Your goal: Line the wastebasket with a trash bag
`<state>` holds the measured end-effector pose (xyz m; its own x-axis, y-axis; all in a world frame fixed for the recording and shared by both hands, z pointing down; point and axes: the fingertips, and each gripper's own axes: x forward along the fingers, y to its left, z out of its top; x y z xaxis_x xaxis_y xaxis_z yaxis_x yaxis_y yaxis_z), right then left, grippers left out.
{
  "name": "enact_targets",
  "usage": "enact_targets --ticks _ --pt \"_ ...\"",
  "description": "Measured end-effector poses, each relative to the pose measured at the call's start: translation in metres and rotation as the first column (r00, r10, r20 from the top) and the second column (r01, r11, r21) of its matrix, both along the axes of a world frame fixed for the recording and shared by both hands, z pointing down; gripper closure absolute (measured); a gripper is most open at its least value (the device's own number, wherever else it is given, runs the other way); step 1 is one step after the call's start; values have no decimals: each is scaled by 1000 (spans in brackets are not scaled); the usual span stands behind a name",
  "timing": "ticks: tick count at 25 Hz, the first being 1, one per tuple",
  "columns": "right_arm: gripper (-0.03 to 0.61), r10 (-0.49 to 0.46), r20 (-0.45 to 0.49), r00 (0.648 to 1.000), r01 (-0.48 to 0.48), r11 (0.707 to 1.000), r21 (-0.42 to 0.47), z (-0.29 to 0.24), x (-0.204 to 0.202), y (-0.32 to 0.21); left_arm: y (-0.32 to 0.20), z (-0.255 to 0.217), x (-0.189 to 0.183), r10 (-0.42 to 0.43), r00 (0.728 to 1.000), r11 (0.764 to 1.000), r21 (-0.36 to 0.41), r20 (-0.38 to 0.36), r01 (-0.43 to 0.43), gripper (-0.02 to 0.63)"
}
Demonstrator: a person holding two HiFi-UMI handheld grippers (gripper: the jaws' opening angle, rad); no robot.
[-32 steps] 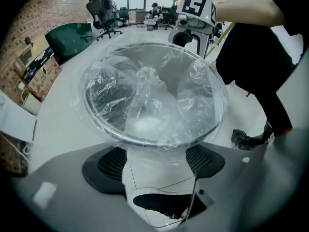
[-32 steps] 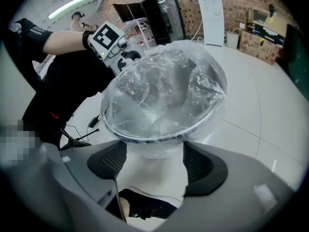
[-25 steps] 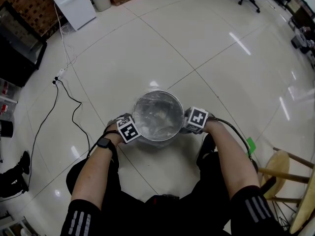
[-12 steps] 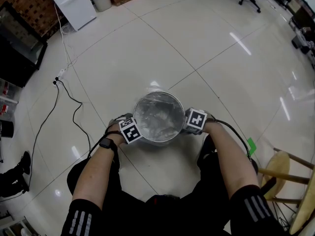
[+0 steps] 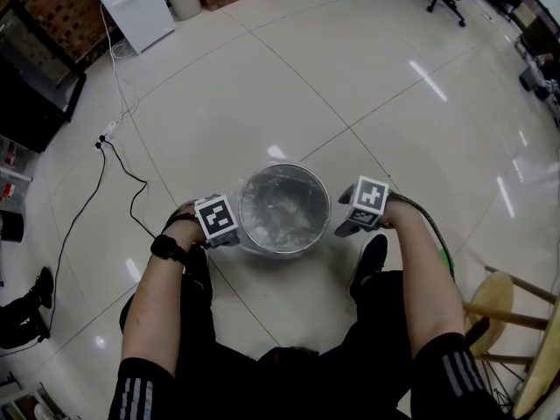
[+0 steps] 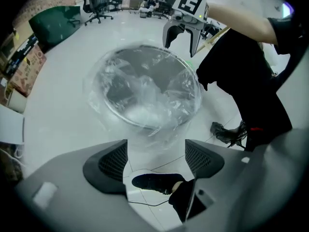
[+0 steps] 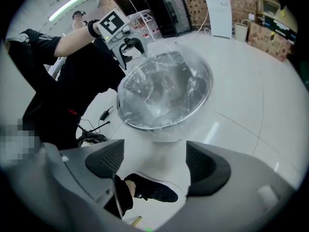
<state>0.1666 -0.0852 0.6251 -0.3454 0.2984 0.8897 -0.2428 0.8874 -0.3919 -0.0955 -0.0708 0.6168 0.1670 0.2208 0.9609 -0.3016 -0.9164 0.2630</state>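
1. wastebasket [image 5: 282,250]: round, upright on the pale tiled floor [image 5: 262,86], just ahead of the person's knees, between the two grippers.
2. trash bag [image 5: 282,208]: clear, crinkled film lining the inside of the wastebasket. its edge is turned out over the rim and hangs partway down the outer wall.
3. left gripper [image 6: 156,153]: just beside the wastebasket's left side, not touching it. its jaws stand wide apart and have just been closing a little. it grips nothing. beyond the gap show only the draped wall, the floor and a black shoe [image 6: 157,181].
4. right gripper [image 7: 154,153]: near the wastebasket's right side, apart from the rim. its jaws stand wide and have just been opening. it holds nothing between them.
5. surroundings: black cable [image 5: 131,191] on the floor at left, wooden stool [image 5: 507,296] at the right edge, white cabinet [image 5: 127,7] at far upper left.
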Motion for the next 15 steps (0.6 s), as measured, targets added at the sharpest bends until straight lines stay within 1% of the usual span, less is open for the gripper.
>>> enact_targets --ticks 2,3,4,6,9,11,12,13,15 --pt "173 16 27 1000 -17 999 32 -16 -2 -13 -26 -20 -1 14 1000 993 117 -2 -13 245" --pt "178 22 44 999 -24 998 59 -24 -5 -22 -34 -30 -1 21 1000 988 156 -8 -20 250" --pt "190 26 63 998 -32 995 96 -33 -8 -31 -38 -39 1 25 1000 984 178 -17 -22 252" --pt "227 38 111 993 -58 981 184 -51 -15 -54 -42 -53 8 32 999 977 210 -42 -22 253" --pt "359 73 190 979 -129 945 302 -76 -32 -88 -48 -64 22 52 996 966 256 -76 -31 268" --pt "436 103 232 967 -181 920 348 -86 -49 -106 -49 -65 26 69 994 965 258 -83 -46 269" --pt "449 116 242 963 -200 911 361 -87 -58 -113 -49 -65 26 79 994 965 256 -81 -56 269" --pt "449 129 245 961 -215 905 366 -84 -65 -118 -49 -66 27 90 993 964 259 -79 -66 268" --pt "449 160 233 959 -238 902 360 -74 -73 -125 -52 -73 35 105 990 957 281 -94 -75 269"
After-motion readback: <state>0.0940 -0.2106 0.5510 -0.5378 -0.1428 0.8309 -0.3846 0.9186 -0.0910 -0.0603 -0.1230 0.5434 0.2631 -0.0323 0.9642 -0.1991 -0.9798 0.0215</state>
